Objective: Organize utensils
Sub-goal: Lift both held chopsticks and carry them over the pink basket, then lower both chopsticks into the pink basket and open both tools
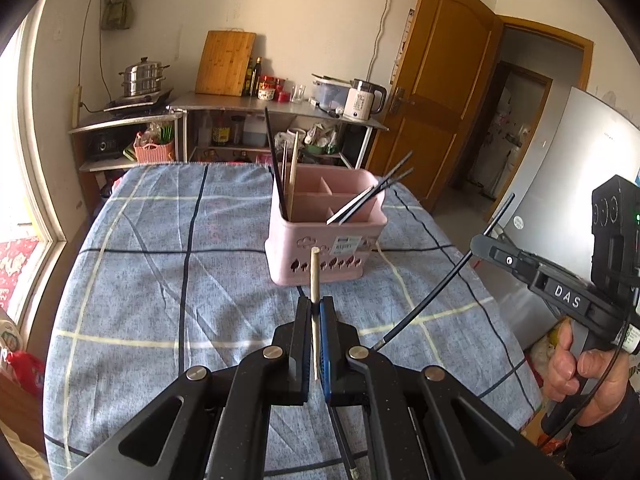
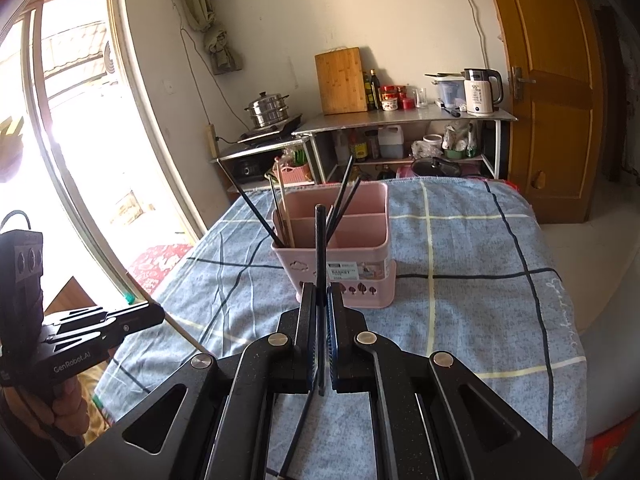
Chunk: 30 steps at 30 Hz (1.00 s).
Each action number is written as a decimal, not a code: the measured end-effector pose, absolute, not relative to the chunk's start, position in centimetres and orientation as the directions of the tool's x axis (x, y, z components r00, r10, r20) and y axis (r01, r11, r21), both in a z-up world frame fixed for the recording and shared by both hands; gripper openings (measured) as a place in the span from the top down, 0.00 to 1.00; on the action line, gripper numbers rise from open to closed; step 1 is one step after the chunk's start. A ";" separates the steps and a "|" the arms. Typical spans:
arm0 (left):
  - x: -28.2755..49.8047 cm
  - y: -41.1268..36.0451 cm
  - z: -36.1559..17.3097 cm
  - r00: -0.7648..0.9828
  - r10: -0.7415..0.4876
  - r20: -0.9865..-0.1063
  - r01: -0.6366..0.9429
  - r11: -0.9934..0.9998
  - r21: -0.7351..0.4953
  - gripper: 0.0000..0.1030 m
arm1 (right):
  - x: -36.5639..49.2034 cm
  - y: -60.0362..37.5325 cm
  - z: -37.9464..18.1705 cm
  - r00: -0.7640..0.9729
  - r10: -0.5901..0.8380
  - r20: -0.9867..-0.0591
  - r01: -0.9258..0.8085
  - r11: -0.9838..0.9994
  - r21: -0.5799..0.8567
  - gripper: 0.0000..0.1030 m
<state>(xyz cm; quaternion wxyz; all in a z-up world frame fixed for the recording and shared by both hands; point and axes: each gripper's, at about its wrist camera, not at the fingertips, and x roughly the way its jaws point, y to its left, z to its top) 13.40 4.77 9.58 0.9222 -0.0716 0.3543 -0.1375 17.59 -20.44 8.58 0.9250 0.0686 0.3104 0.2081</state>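
Chopsticks mostly sit in the pink basket (image 1: 326, 236) already, ahead of both fingers. Left gripper (image 1: 315, 312) fingers pinch a wooden chopstick (image 1: 314, 276), right gripper (image 2: 321, 300) fingers pinch a black chopstick (image 2: 319, 248); looks like just these two left to drop in.

basket (image 1: 326, 256): on table (image 1: 160, 280), centre
chopsticks (image 1: 276, 160): in basket, left & right compartments
shelf (image 1: 280, 106): behind table, w/ kettle (image 1: 362, 100) on top

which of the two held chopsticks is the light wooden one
The one clamped in the left gripper: the pale wooden chopstick. The right gripper holds a black chopstick instead.
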 end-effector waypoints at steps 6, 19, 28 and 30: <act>15.6 5.0 12.6 0.750 -0.322 -0.577 0.212 0.944 -0.252 0.97 | 18.6 -19.9 10.7 0.744 0.446 -0.497 -0.359 0.895 0.266 0.95; 22.2 4.9 18.3 0.825 -0.303 -0.477 0.220 0.950 -0.223 0.97 | 22.8 -18.5 16.0 0.816 0.455 -0.357 -0.378 0.887 0.265 0.95; 26.1 4.1 16.6 0.837 -0.284 -0.468 0.209 0.956 -0.206 0.97 | 25.9 -17.9 15.1 0.846 0.414 -0.335 -0.336 0.903 0.268 0.95; 26.5 3.9 15.4 0.829 -0.284 -0.482 0.207 0.956 -0.208 0.97 | 26.4 -17.6 14.0 0.839 0.414 -0.353 -0.332 0.904 0.270 0.95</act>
